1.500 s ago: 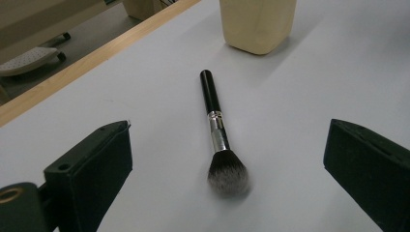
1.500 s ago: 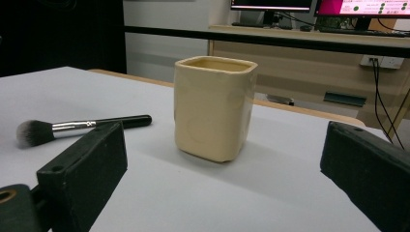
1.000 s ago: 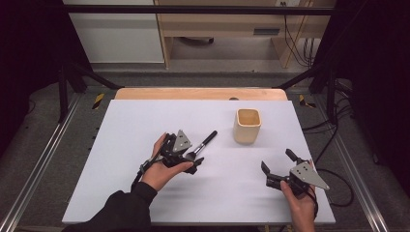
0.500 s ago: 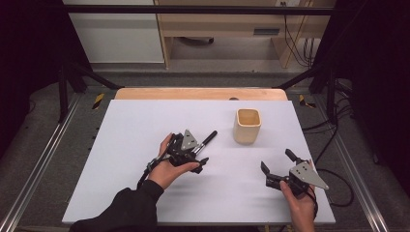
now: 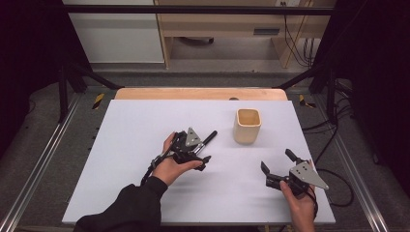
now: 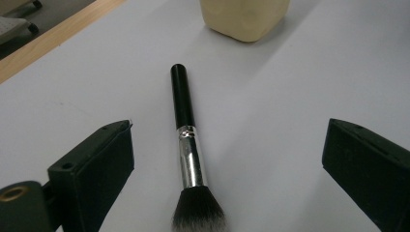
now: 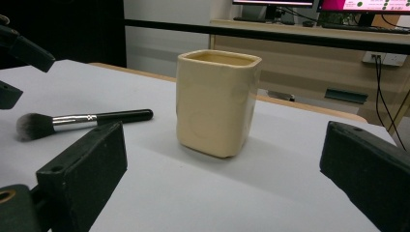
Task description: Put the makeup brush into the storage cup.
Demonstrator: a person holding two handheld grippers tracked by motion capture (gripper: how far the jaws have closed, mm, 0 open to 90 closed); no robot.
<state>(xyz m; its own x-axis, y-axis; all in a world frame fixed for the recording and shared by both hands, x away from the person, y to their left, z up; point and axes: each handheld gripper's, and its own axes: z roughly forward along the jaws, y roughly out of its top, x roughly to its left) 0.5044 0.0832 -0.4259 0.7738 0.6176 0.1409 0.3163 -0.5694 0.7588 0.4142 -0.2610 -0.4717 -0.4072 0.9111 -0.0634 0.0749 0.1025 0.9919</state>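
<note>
Flat on the white table (image 5: 125,145) lies a makeup brush (image 6: 188,154), left of centre, bristles toward the person and black handle pointing away, toward the far right. In the high view its handle tip (image 5: 211,137) pokes out past the left gripper (image 5: 193,151), which hangs right over it.

Left gripper view: brush sits between the two black jaws, touching neither. Jaws spread wide, nothing grasped. Long axis runs nearly straight along the gripper's line of sight, tilted slightly, so the jaws stand to either side of the metal ferrule. Closing them would likely catch ferrule or lower handle across its width. Brush looks a bit nearer the left jaw than the right.

Beyond the handle tip stands a cream square cup (image 5: 247,125), upright, empty as far as can be seen, well apart from the brush but roughly in line with the handle.

Right gripper (image 5: 275,169) rests near the table's near right edge, jaws also spread wide and holding nothing, aimed at the cup (image 7: 217,101) from the near side. Left hand (image 5: 171,166) is plainly the nearer to the brush; right hand (image 5: 300,203) is nearer the cup.

Judgement: pickup of the brush by the left gripper looks imminent, grasp not yet made.
</note>
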